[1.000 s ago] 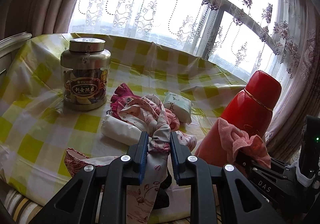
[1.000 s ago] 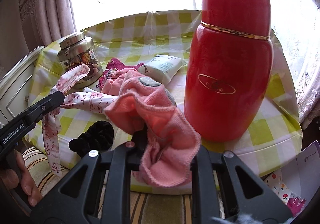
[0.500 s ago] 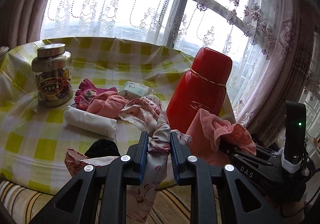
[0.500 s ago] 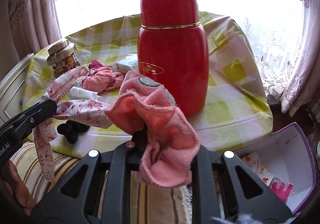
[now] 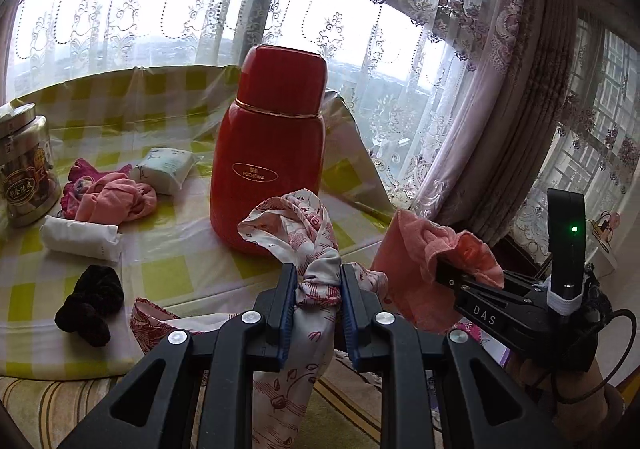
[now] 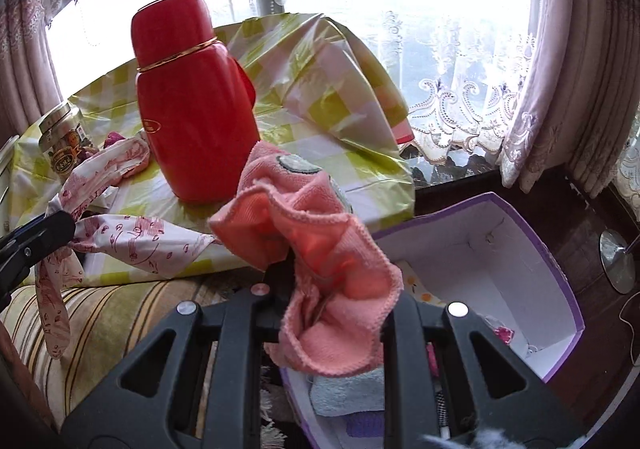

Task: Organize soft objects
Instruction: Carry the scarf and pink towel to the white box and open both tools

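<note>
My left gripper (image 5: 319, 285) is shut on a white scarf with a red print (image 5: 316, 277), which hangs off the table's front edge; it also shows in the right wrist view (image 6: 136, 237). My right gripper (image 6: 328, 289) is shut on a pink towel (image 6: 320, 245), held above a purple box (image 6: 560, 281) with a white inside on the floor. The towel also shows in the left wrist view (image 5: 424, 261). A black scrunchie (image 5: 90, 303), a pink cloth bundle (image 5: 114, 199), a white roll (image 5: 80, 239) and a tissue pack (image 5: 166, 169) lie on the table.
A tall red flask (image 5: 272, 153) stands on the yellow checked tablecloth (image 5: 168, 265). A glass jar with a metal lid (image 5: 24, 165) stands at the left. The box holds several cloth items (image 6: 348, 393). Curtains and a window are behind.
Both grippers have pulled back and swung right with their cloths. The right gripper now holds the towel over the purple box beside the table. The scarf has lifted off the table.
</note>
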`<state>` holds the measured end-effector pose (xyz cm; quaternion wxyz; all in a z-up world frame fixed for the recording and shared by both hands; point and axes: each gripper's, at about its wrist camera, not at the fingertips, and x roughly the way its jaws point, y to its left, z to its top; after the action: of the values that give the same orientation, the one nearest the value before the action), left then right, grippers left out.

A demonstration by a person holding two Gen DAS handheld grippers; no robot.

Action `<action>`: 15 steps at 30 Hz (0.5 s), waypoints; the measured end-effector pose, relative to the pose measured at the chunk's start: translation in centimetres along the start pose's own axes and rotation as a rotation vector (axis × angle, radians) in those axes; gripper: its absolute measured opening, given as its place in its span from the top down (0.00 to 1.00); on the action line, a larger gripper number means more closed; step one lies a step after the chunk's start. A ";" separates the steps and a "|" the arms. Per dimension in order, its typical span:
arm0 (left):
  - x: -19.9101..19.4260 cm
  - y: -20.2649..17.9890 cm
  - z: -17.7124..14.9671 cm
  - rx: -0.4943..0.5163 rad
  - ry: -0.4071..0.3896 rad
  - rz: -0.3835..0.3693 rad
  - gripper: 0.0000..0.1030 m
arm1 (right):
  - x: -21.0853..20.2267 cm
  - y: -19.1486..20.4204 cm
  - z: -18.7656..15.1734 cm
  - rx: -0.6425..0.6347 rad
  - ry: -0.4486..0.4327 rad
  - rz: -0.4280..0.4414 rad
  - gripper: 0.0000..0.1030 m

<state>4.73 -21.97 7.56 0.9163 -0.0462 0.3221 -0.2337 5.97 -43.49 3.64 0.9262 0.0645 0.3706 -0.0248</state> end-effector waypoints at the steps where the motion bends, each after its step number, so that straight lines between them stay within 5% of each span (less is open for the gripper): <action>1: 0.2 -0.5 0.0 0.008 0.005 -0.009 0.78 | -0.1 -0.8 -0.1 0.012 0.004 -0.010 0.79; 10: 1.4 -4.7 -0.3 0.060 0.043 -0.104 0.78 | -1.1 -7.1 -0.4 0.107 0.009 -0.126 0.79; 15: 2.1 -7.7 -0.3 0.085 0.071 -0.239 0.74 | -2.0 -9.9 0.0 0.159 -0.005 -0.199 0.71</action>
<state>2.86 -29.72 7.94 0.8710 -0.0373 0.3363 -0.3562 3.53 -53.33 4.03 0.9121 0.1003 0.3696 -0.1462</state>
